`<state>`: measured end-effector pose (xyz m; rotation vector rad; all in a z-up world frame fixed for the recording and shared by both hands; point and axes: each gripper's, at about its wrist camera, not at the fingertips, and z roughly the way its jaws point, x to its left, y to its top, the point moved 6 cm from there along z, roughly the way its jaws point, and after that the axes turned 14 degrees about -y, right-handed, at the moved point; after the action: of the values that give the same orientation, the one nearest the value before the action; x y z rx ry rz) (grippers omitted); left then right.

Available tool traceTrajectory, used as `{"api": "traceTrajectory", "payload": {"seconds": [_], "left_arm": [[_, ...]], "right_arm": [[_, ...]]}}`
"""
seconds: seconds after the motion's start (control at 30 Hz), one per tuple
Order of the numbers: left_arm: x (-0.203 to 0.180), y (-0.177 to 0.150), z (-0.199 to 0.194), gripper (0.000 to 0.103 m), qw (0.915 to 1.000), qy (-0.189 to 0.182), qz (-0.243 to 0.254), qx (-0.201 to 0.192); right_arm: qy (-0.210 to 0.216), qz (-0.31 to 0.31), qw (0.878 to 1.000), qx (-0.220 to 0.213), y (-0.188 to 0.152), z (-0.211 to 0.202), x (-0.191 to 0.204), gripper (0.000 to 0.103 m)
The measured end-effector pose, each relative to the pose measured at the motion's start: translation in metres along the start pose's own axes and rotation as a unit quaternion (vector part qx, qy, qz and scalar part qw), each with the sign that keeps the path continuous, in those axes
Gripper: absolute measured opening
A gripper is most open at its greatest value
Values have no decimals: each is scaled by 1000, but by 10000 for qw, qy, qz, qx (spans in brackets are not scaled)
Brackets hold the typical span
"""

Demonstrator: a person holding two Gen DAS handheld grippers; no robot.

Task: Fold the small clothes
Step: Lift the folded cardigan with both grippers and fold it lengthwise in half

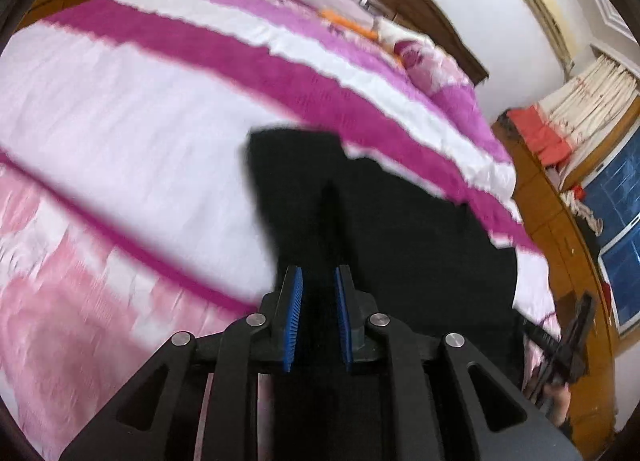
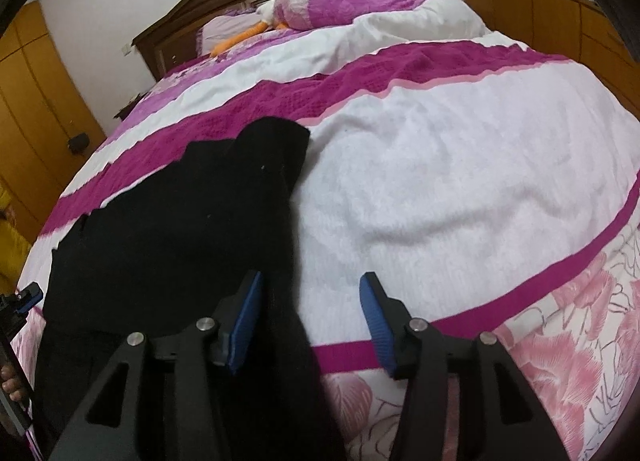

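The black garment (image 2: 172, 229) lies on the bed (image 2: 440, 181), its long axis running away from both tongs. Left tongs (image 1: 318, 317) hover directly over it, narrowly parted (gripping nothing visible); right tongs (image 2: 310, 325) gape at its right edge.

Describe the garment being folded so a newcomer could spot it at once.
Start at the big bed with its pink, magenta and white striped cover. Near its foot lies a black garment, spread across the stripes, in front of both grippers. It is the only dark, plain thing on the cover.
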<state>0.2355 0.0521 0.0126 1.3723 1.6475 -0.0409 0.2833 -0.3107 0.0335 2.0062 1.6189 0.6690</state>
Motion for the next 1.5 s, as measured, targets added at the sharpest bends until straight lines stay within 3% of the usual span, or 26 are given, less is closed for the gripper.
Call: {"api": "traceTrajectory", "payload": {"seconds": [0.1, 0.23, 0.33, 0.43, 0.57, 0.63, 0.7, 0.77, 0.9, 1.03, 1.1, 1.2, 1.23, 1.3, 1.37, 1.5], "left_arm": [[8, -19, -16, 11, 9999, 105, -59, 93], [13, -48, -42, 12, 9987, -230, -385, 227], [13, -67, -60, 20, 9966, -497, -612, 234], [10, -83, -72, 26, 9949, -642, -725, 279], [-2, -102, -83, 26, 9931, -808, -707, 474], [-8, -114, -90, 26, 9927, -853, -628, 582], [-11, -128, -96, 26, 9920, -855, -598, 709], [-13, -143, -101, 26, 9911, -834, -613, 840], [-18, -163, -104, 27, 9897, -832, -582, 1009], [-19, -186, -111, 26, 9891, -842, -728, 968], [-20, -197, -114, 26, 9878, -927, -804, 964], [-16, -214, -117, 26, 9807, -1274, -1183, 893], [-14, -221, -116, 26, 9736, -1501, -1472, 888], [-10, -235, -109, 26, 9520, -2025, -2102, 918], [-7, -245, -105, 25, 9385, -2295, -2418, 895], [0, -244, -103, 12, 9368, -2304, -2499, 827]], "right_arm": [[94, 39, 9999, 84, -4, -6, -3, 53], [132, -31, 9996, 228, -13, -19, -7, 54], [45, -236, 9992, 335, -27, -34, -8, 54], [393, -118, 9987, 317, -43, -57, -9, 54], [496, 179, 9961, 713, -61, -78, -11, 55], [508, 253, 9966, 597, -66, -95, -12, 55], [263, 160, 9979, 576, -74, -108, -14, 61], [-122, -13, 9975, 701, -89, -122, -17, 62], [-304, -169, 9962, 802, -127, -148, -24, 72], [-26, 27, 9931, 1172, -184, -156, -36, 72], [176, 90, 9931, 1154, -205, -159, -41, 72], [528, 226, 9939, 943, -218, -168, -41, 72], [723, 269, 9924, 958, -220, -171, -38, 71], [1271, 382, 9854, 1068, -224, -174, -31, 53], [1750, 624, 9739, 1306, -231, -169, -23, 46], [1753, 1270, 9669, 1353, -238, -153, -24, 40]]}}
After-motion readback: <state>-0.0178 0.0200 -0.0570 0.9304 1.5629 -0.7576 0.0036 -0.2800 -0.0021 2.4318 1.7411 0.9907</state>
